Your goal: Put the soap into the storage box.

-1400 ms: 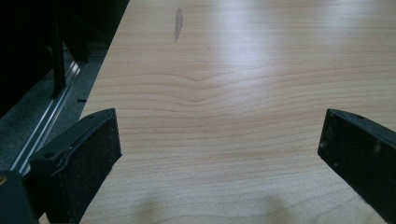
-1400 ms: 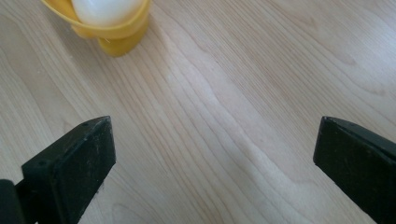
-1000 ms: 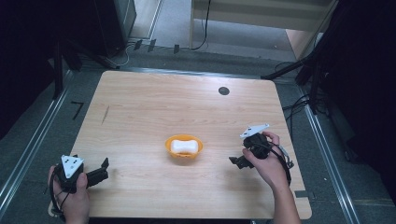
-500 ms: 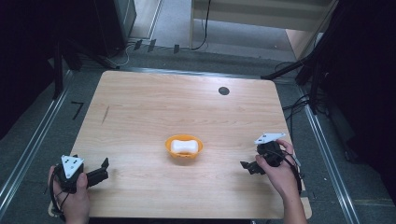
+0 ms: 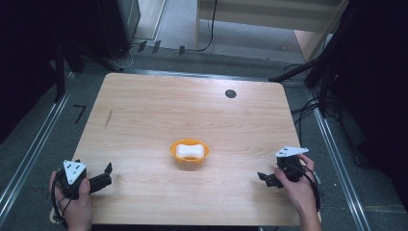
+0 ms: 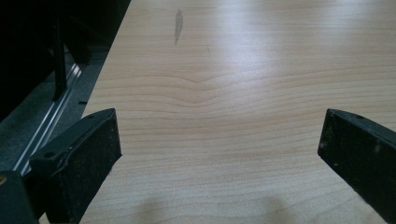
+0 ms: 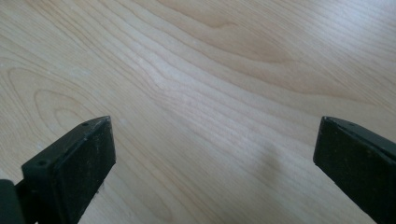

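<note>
**Both grippers parked at the near corners, bowl sitting alone mid-table**

So the table (image 5: 144,110) is a pale wood-grain top, rounded corners, smooth with a soft sheen. The grain is really visible up close in the gripper views, long wavy lines and a couple of knot-like swirls. There's a small dark streak (image 6: 178,25) in the wood toward the far left side, and a round black grommet (image 5: 230,93) set into the surface near the far edge.

Right around the middle, slightly toward the near edge, sits a little orange bowl (image 5: 189,157), shallow and roundish, looks like plastic. Inside it is a white object (image 5: 188,150) shaped kind of like a dog bone or a peanut, smooth and matte. Can't tell what it's made of.

The left gripper (image 5: 98,177) is at the near-left corner, held in a hand (image 5: 77,204), with the grey three-cornered plate on top. Its jaws are spread wide with nothing between them, just bare wood showing in the left gripper view. The pads are flat, matte black, blocky, a bit scuffed.

The right gripper (image 5: 267,178) is at the near-right corner in the other hand (image 5: 300,187), same plate on top. Jaws spread wide too, nothing pinched, only wood grain between them in the right gripper view.

Both grippers are well apart from the bowl, one on each side of it.
</note>
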Motion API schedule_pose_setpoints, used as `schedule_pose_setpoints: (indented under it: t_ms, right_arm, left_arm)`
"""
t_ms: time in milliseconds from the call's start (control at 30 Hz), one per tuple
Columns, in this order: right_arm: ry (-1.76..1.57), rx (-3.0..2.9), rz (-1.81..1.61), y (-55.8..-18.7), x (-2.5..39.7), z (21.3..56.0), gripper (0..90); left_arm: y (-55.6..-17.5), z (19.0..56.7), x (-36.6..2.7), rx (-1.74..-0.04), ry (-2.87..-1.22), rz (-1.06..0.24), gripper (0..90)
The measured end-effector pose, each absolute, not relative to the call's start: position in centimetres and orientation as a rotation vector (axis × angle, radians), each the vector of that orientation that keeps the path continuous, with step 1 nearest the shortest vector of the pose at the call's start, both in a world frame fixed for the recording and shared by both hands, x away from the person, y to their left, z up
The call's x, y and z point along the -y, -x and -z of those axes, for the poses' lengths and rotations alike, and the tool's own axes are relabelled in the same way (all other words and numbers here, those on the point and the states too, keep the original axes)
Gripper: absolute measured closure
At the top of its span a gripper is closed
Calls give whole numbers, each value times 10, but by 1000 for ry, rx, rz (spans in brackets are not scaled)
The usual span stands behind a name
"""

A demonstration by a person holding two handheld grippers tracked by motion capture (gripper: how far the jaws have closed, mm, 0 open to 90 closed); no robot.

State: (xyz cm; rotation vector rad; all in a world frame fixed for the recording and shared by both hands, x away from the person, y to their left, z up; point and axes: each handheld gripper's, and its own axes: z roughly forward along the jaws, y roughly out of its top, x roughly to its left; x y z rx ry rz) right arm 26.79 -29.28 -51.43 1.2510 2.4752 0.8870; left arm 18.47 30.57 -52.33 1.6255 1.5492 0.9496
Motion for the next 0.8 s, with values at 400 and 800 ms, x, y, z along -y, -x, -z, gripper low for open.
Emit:
schedule_pose_setpoints:
  t_ms: [400,800]
  right_arm:
    - [-1312,-2414,-908,-251,317,524,0]
    - [-1355,-2356,-934,-233,338,531,0]
  left_arm:
    - [-185,523,-306,-1548,-1629,-950,0]
    - [-184,523,-305,-1546,-1631,-954,0]
